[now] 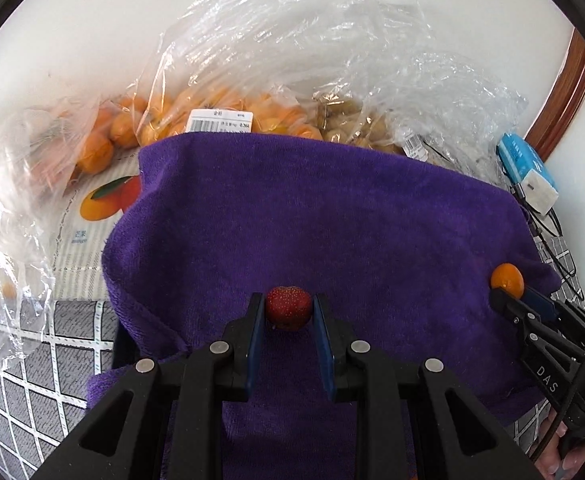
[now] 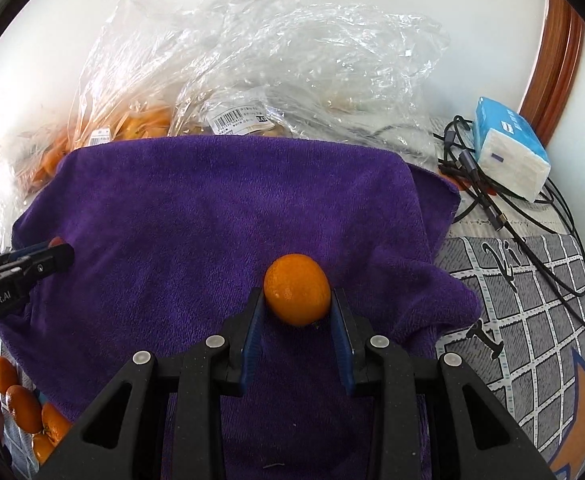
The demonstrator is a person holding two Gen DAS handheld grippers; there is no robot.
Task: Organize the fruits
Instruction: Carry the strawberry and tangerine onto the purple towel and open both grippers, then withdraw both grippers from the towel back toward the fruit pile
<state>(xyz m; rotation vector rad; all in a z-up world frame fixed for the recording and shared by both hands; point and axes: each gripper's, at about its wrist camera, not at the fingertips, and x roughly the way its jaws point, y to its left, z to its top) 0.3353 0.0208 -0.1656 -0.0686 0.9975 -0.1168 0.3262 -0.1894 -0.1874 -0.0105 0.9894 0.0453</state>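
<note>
The left gripper (image 1: 288, 310) points steeply downward, its blue pads (image 1: 257, 320) clamped on something small. The right gripper (image 2: 297, 304) tilts down likewise, pads (image 2: 255, 320) pressed against a wider load.

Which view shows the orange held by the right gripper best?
The right wrist view: the orange sits large and centred between the right gripper's fingers. The left wrist view shows it only small, at the right edge above the purple towel.

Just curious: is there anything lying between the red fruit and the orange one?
Nothing but bare purple towel lies between the red fruit and the orange fruit, as the left wrist view shows.
</note>
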